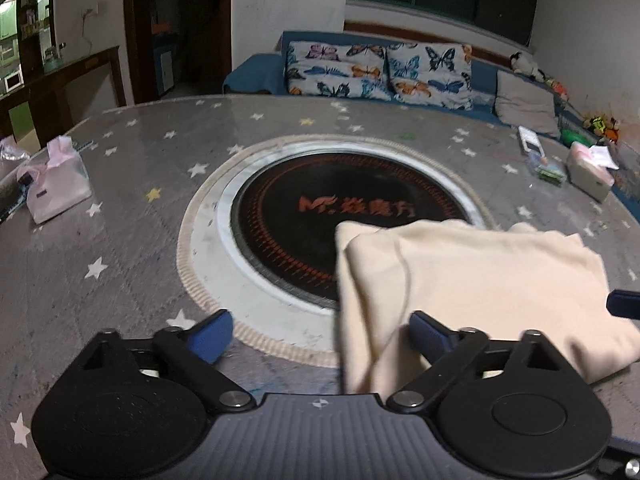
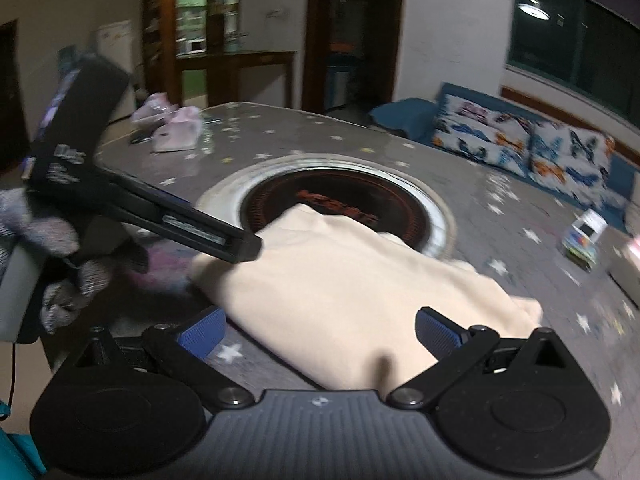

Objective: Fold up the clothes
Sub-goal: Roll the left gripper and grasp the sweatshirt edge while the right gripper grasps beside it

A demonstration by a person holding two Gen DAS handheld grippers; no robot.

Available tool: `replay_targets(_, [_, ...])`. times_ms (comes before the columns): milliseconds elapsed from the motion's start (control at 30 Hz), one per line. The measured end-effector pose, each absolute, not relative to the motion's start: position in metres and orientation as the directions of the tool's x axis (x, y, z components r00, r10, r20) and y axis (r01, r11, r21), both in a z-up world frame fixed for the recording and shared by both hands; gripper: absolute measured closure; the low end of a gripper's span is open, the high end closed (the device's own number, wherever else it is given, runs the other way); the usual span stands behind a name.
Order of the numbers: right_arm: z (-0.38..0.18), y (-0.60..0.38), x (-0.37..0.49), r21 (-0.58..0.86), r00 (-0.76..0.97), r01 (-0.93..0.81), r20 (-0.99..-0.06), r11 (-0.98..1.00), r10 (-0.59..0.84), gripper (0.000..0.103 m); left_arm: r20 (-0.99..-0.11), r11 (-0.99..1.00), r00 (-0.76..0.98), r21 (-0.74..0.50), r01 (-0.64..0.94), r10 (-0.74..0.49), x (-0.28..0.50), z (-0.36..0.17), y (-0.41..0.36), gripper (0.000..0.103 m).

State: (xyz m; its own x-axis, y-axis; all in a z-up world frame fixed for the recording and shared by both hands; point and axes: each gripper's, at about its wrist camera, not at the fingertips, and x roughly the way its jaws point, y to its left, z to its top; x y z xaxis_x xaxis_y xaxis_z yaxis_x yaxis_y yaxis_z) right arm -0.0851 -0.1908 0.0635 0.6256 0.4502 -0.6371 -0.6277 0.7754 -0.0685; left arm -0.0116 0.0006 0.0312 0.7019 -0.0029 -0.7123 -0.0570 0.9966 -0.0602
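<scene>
i am holding my left gripper wide open above the table, its blue pads far apart and gripping nothing. the cream garment is lying ahead and to the right of it as a doubled, roughly rectangular bundle, its near left edge passing between my fingers and its far corner lapping over the round black burner set into the tabletop. my right gripper is also gaping wide, empty, hovering just over the bundle's near edge, with the cloth spreading forward and to its right. from that side i am seeing my left gripper's body reaching in from the left, its tip at the bundle's left corner.

i am judging the garment to be already folded over on itself, layers stacked, edges fairly even. this fits either a pause between folds or a finished bundle being let go, and i cannot tell which. any further fold would call for pinching both near corners together.
</scene>
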Motion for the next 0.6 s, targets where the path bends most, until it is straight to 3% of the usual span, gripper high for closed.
replay_targets(133, [0.064,-0.164,-0.087,-0.105,0.588,-0.696,-0.652,0.710,0.479,0.010,-0.730,0.996,0.684,-0.059,-0.065,0.002,-0.009,0.026,0.011,0.026])
replay_targets(500, [0.043,-0.097,-0.091,-0.246,0.532,-0.807,-0.698,0.537,0.480,0.042,-0.722,0.969,0.685,-0.226,-0.104,-0.095,-0.009,0.043,0.043,0.022])
replay_targets(600, [0.040,-0.093,-0.089,-0.250,0.536,-0.802,-0.703,0.543,0.467,0.060,-0.719,0.951,0.682,-0.288,-0.113,-0.136,-0.007,0.045,0.046,0.018])
